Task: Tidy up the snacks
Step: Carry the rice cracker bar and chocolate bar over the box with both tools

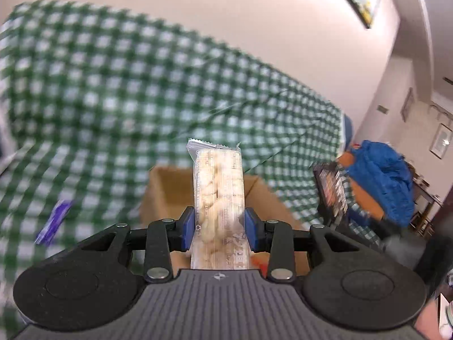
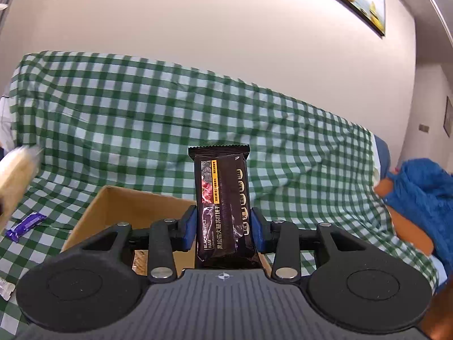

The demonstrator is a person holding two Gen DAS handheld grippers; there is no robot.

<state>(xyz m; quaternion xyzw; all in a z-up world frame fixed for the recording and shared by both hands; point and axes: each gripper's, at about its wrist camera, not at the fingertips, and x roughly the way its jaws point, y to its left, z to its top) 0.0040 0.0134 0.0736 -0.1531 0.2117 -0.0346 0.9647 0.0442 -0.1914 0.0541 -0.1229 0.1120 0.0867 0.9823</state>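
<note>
cardboard box point(image 2: 136, 206) open-topped, blue bundle point(image 2: 421, 198) right

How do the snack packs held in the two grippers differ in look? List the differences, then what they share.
The clear pack in the left gripper shows pale pieces inside; the black pack in the right gripper is opaque with printed text. Both are long, stand upright, are clamped between blue pads, above the cardboard box.
</note>
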